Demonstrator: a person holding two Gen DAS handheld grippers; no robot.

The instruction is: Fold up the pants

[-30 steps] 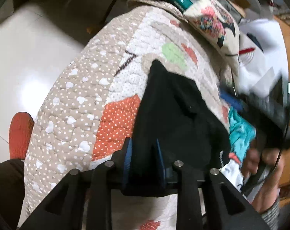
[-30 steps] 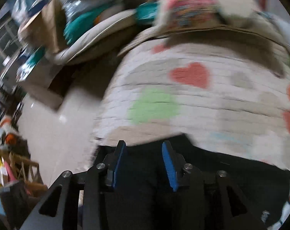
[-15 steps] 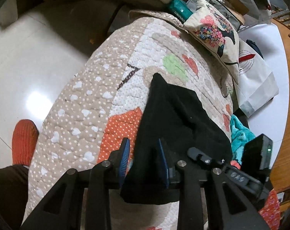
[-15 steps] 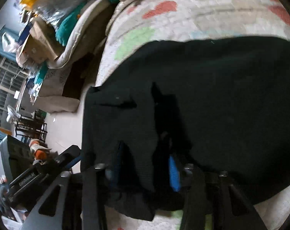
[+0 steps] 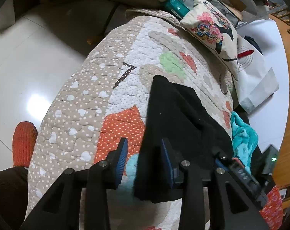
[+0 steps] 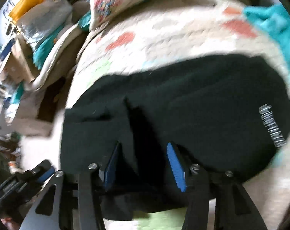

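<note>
The black pants [image 5: 179, 126] lie folded on a patchwork quilt [image 5: 83, 103]; they also fill the middle of the right wrist view [image 6: 193, 111], with white lettering near one end. My left gripper [image 5: 144, 152] is open, its blue pads standing apart over the near edge of the pants. My right gripper [image 6: 144, 159] is open too, its pads spread over the black cloth. The right view is blurred.
A flowered cushion [image 5: 212, 23] and a white bag [image 5: 256, 76] lie past the quilt. A teal cloth [image 5: 244, 136] sits at the quilt's right edge. Glossy floor [image 5: 26, 67] and an orange slipper [image 5: 23, 143] are on the left. Boxes and bags [image 6: 30, 38] crowd the far side.
Both grippers have opened and let go of the pants. The left one has shifted slightly left, baring quilt between its pads. The right one has drawn back a little.
</note>
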